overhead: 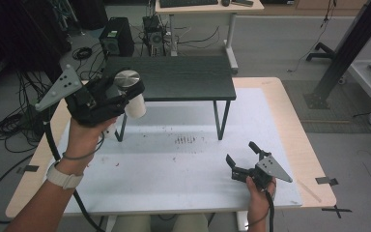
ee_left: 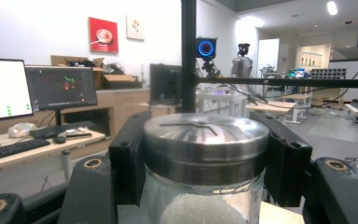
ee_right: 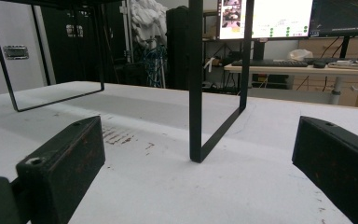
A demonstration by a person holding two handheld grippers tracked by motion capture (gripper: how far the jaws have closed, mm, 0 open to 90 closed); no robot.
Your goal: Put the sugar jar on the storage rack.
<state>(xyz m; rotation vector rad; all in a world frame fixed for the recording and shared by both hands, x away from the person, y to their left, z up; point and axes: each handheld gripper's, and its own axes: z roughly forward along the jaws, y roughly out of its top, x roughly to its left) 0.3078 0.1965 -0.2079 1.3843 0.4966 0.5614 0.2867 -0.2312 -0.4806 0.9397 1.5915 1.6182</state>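
A glass jar (overhead: 135, 106) with a brushed metal lid (overhead: 126, 78) and white grains inside hangs in the air by the left end of a black raised shelf (overhead: 183, 79). My left gripper (overhead: 124, 94) is shut on it, held up by a hand with a white wristband. In the left gripper view both black jaws press on the sides of the jar (ee_left: 205, 158) just under the lid (ee_left: 206, 135). My right gripper (overhead: 241, 153) rests low at the front right of the white mat (overhead: 174, 174), open, with nothing between its jaws (ee_right: 198, 168).
The shelf stands on thin black frame legs (ee_right: 196, 93) at the back of the mat. Small dark marks (overhead: 186, 140) dot the mat in front of it. Beyond the table are cables, a computer tower (overhead: 116, 38) and a desk (overhead: 207, 7).
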